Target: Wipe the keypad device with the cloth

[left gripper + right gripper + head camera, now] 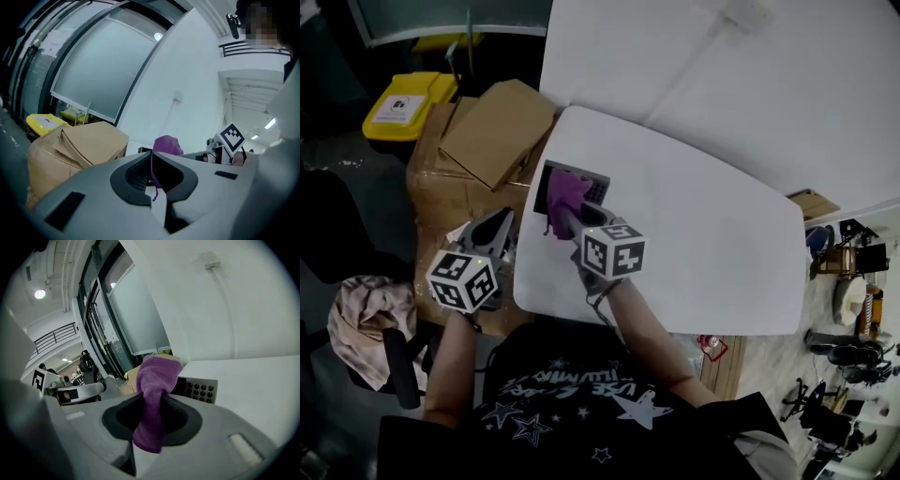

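The dark keypad device [597, 188] lies at the left end of the white table [703, 234]; in the right gripper view its keys [200, 390] show just past the jaws. My right gripper [565, 217] [152, 404] is shut on a purple cloth [568, 194] [155, 378], which bunches over the keypad's left part. My left gripper [501, 222] [151, 161] hangs left of the table's edge over a cardboard box, jaws shut, with a thin purple strand along their seam. From there the cloth [167, 144] shows ahead.
Brown cardboard boxes [492, 131] [75, 145] stand against the table's left side. A yellow bin [406, 101] sits further left. A bundle of fabric [364, 314] lies on a chair at the lower left. A white wall runs behind the table.
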`<act>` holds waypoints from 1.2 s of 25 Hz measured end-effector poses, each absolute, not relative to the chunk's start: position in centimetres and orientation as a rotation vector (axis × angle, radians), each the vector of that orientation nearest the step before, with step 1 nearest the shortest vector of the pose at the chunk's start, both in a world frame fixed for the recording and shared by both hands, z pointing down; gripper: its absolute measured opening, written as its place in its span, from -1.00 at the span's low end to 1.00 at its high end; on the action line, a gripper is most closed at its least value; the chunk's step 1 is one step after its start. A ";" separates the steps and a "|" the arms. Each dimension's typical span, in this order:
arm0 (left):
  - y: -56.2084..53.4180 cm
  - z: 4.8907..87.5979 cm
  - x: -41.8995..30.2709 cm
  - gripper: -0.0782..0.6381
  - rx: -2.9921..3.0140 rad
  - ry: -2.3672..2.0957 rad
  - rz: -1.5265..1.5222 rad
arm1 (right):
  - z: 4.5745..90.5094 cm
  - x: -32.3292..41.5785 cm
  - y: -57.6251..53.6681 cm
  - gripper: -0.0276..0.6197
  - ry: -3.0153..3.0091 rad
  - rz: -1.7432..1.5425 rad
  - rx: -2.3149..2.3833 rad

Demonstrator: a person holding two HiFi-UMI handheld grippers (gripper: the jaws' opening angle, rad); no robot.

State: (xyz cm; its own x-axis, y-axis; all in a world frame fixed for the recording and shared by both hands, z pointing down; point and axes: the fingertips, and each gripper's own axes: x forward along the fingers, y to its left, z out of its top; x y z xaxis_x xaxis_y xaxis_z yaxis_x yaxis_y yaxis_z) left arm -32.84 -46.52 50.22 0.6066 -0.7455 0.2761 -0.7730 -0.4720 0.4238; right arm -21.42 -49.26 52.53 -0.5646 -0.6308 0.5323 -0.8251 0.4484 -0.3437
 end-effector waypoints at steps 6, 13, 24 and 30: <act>-47.6 50.9 -33.1 -0.73 2.305 -1.203 0.079 | 53.7 -23.5 -51.2 -0.62 -2.372 0.817 1.202; -47.5 51.5 -33.5 -0.73 2.282 -1.211 0.093 | 55.7 -23.6 -52.2 -0.62 -2.319 0.835 1.200; -46.9 52.0 -32.7 -0.73 2.286 -1.172 0.109 | 57.0 -20.7 -52.2 -0.62 -2.276 0.893 1.295; -46.9 52.0 -31.9 -0.73 2.297 -1.140 0.112 | 57.0 -18.7 -51.4 -0.62 -2.243 0.902 1.356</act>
